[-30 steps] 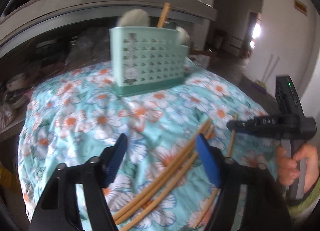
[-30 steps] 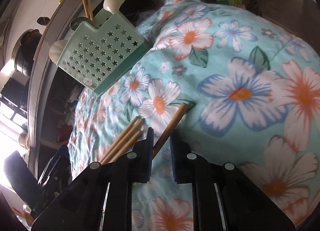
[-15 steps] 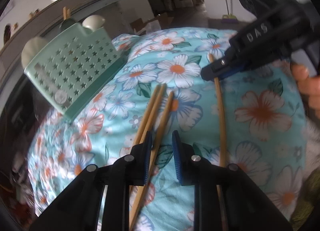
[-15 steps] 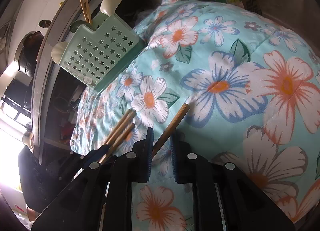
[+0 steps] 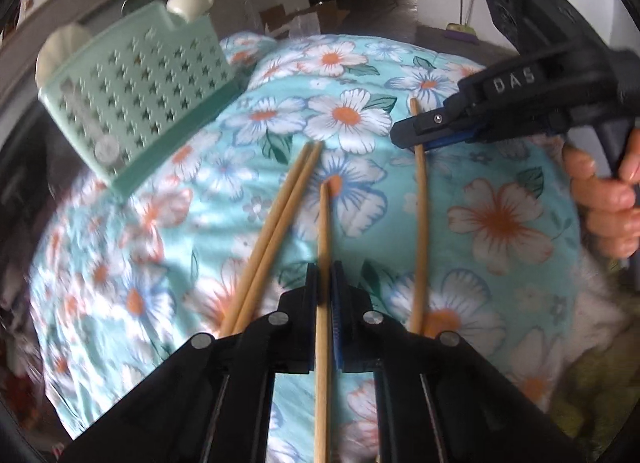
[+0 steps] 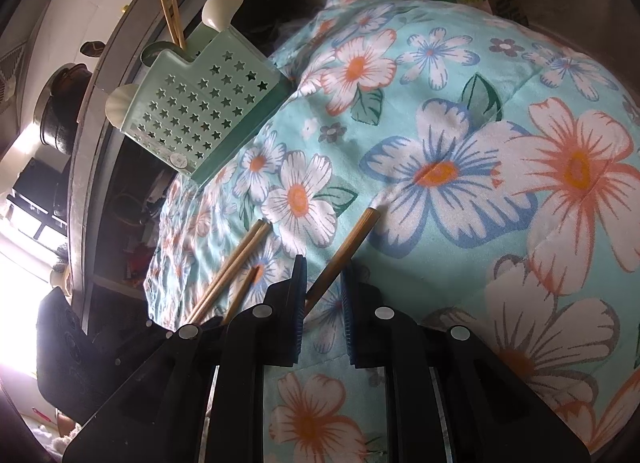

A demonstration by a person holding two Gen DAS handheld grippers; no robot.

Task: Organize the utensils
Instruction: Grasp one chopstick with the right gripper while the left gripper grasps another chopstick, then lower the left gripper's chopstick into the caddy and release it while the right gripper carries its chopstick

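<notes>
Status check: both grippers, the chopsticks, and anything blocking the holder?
Left gripper shut on one chopstick. Right gripper shut on another chopstick. Two loose chopsticks on the floral cloth. Green holder path unobstructed.

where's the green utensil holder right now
The holder stands at the far left edge of the floral cloth in both wrist views, beyond the loose chopsticks, with spoons and chopsticks already in it.

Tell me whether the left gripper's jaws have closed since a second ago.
Yes. The left gripper, then wide open over the chopsticks, now has its jaws shut on one chopstick, the pair of chopsticks lying just left of it.
</notes>
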